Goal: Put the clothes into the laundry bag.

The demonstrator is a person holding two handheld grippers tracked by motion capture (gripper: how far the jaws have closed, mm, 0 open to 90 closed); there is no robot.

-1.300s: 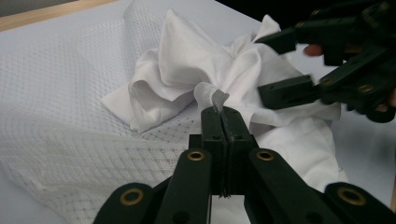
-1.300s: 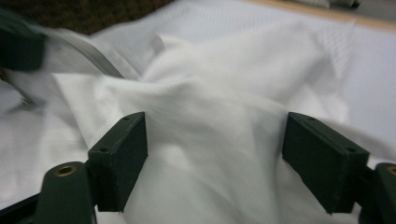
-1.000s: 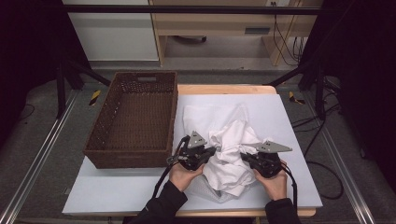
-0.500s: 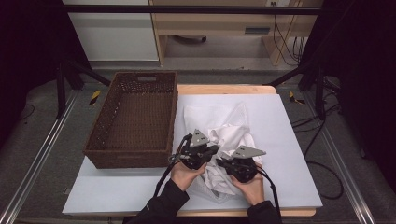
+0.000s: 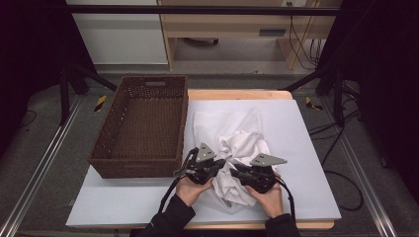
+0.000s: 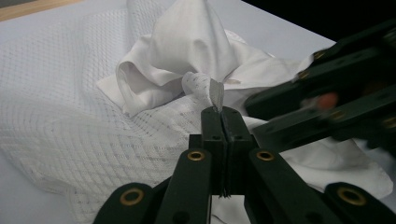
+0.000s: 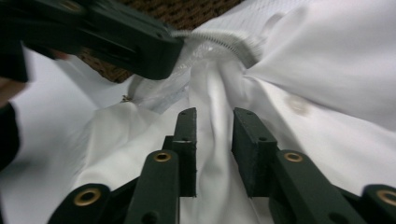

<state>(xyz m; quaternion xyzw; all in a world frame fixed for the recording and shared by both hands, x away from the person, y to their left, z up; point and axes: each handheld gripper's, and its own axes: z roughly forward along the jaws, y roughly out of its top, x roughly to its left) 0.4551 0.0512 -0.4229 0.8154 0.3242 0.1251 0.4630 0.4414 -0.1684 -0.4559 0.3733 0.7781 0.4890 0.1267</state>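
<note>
I see one table (image 5: 306,148), one basket (image 5: 141,126) at ten o'clock with nothing in it, and one heap of white cloth (image 5: 237,148) at centre, just right of the basket. My two grippers sit at six o'clock. The left gripper (image 6: 219,114) pinches a cloth edge; the right gripper (image 7: 215,140) has just been opening, with a cloth fold between its jaws.

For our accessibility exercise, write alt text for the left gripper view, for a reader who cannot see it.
The left gripper pinches an edge of a crumpled white cloth lying on a white table. The right gripper reaches in from the right, blurred, close to the same cloth.
</note>
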